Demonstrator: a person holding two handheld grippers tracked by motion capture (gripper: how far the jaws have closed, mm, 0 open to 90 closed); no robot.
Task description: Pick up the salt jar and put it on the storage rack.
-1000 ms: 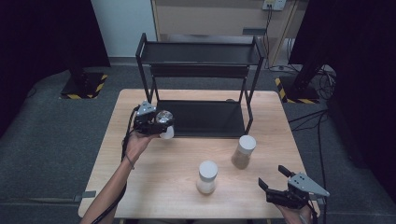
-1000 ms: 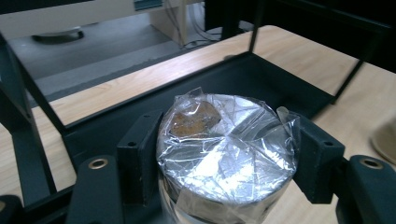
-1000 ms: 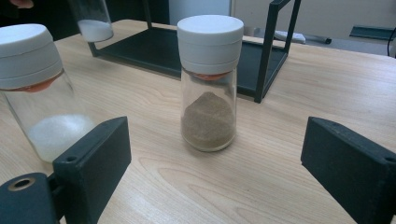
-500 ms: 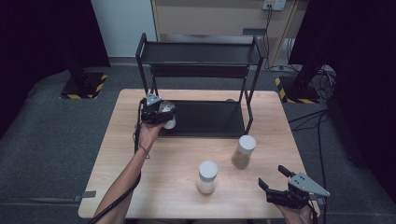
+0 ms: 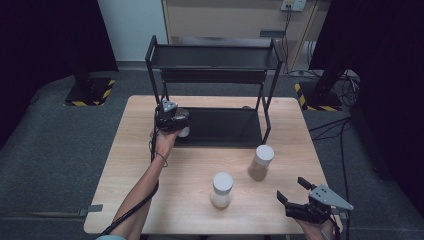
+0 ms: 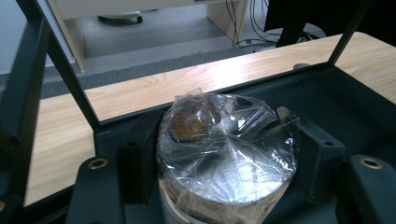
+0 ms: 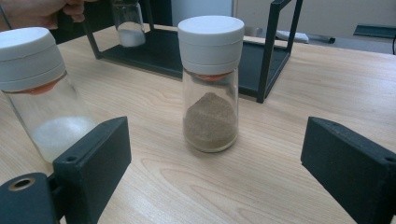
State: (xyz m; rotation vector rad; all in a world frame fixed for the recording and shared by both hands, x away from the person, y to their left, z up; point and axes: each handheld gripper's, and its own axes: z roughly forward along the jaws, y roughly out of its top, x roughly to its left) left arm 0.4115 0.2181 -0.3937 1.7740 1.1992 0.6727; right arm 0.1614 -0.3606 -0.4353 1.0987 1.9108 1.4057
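Care is needed: left gripper (image 5: pixel 176 120) fingers are clamping the film-capped glass jar (image 6: pixel 226 149), lowering it upright onto the black metal rack's (image 5: pixel 220 127) bottom shelf; right gripper (image 7: pixel 224 163) fingers are standing apart.

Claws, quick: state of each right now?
Left claw: shut on a jar with a foil-wrapped top, over the rack's bottom shelf.
Right claw: open, holding nothing.

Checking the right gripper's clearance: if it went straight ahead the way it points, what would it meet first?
Probably the jar of brown powder, centred between the open right gripper jaws, though depth is uncertain.
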